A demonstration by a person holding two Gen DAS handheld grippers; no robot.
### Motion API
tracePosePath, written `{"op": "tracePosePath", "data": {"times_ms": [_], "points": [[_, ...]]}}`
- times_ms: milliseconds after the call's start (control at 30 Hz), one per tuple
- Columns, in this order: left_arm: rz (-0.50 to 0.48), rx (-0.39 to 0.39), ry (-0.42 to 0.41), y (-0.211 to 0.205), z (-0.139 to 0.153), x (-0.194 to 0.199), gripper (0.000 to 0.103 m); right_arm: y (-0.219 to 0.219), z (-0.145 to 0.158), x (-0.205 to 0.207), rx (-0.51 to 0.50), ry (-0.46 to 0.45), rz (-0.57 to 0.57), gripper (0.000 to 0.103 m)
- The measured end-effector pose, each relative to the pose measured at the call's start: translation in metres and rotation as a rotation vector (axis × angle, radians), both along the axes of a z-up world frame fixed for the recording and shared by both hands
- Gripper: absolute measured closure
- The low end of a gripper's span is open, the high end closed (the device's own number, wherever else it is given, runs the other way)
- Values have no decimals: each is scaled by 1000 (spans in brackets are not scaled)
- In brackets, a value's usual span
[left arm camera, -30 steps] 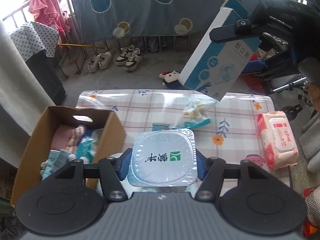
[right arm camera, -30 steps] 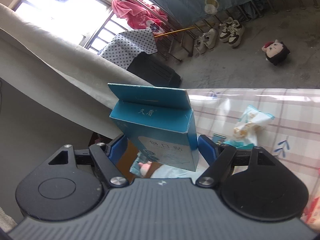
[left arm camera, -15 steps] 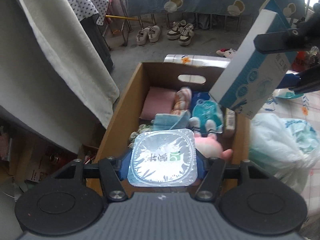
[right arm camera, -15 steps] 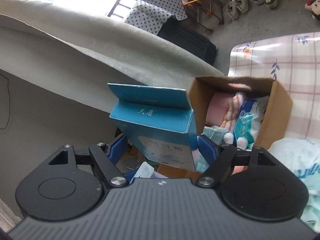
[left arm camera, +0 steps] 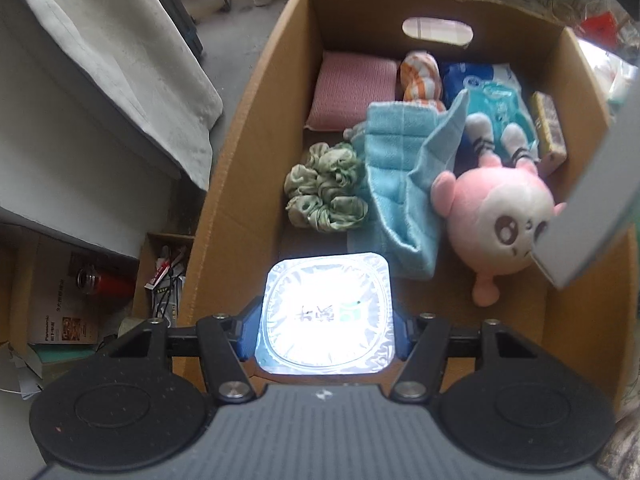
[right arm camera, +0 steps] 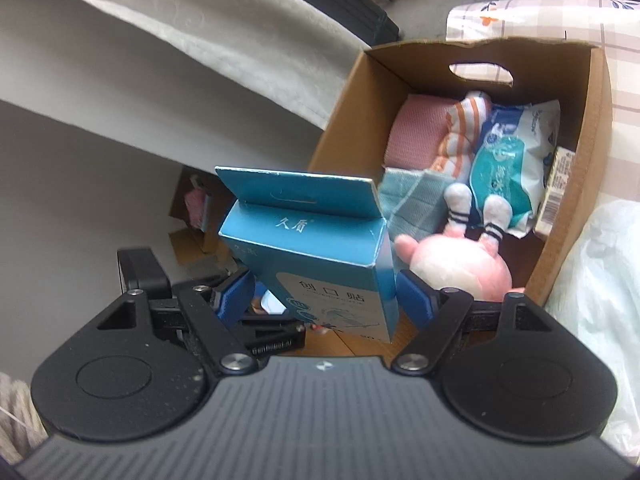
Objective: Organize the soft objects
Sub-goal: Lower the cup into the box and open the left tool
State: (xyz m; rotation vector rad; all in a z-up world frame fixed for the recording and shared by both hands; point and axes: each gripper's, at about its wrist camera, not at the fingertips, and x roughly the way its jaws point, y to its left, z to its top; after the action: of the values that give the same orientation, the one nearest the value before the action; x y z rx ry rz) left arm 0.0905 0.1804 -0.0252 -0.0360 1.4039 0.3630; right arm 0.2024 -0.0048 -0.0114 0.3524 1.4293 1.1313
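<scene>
Here the left tool (left arm camera: 326, 330) clamps a foil-lidded square cup (left arm camera: 326, 316), the right tool (right arm camera: 325, 298) a glossy blue carton (right arm camera: 320, 256).

Inside the brown cardboard box (left arm camera: 256, 128) lie a pink waffle-textured cloth (left arm camera: 352, 92), an orange-and-white striped roll (left arm camera: 420, 76), a light blue checked towel (left arm camera: 400, 168), a mottled green scrunchie (left arm camera: 324, 188) and a pink plush toy (left arm camera: 496, 216) (white face, dark eyes). Above the box hang a silver foil-lidded cup (left arm camera: 326, 316) with a green logo and a blue carton (right arm camera: 316, 240) with white lettering.
</scene>
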Motion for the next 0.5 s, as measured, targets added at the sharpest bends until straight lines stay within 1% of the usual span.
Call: {"op": "tracePosePath", "data": {"times_ms": [67,167,367,500], "points": [[-5,-2,16,2,-7,2,41,3,-4,-5,-23,-10,31,26],[-3,-7,39,5,-19,7,41,11,-7,-12,-56,-33,111,26],[-21,21,69,10,-35,13,42,41,-16,-29,-116,-92,360,26],[-14,17,87,14,-45,16,41,58,-27,-38,-158,-113,498,26]]}}
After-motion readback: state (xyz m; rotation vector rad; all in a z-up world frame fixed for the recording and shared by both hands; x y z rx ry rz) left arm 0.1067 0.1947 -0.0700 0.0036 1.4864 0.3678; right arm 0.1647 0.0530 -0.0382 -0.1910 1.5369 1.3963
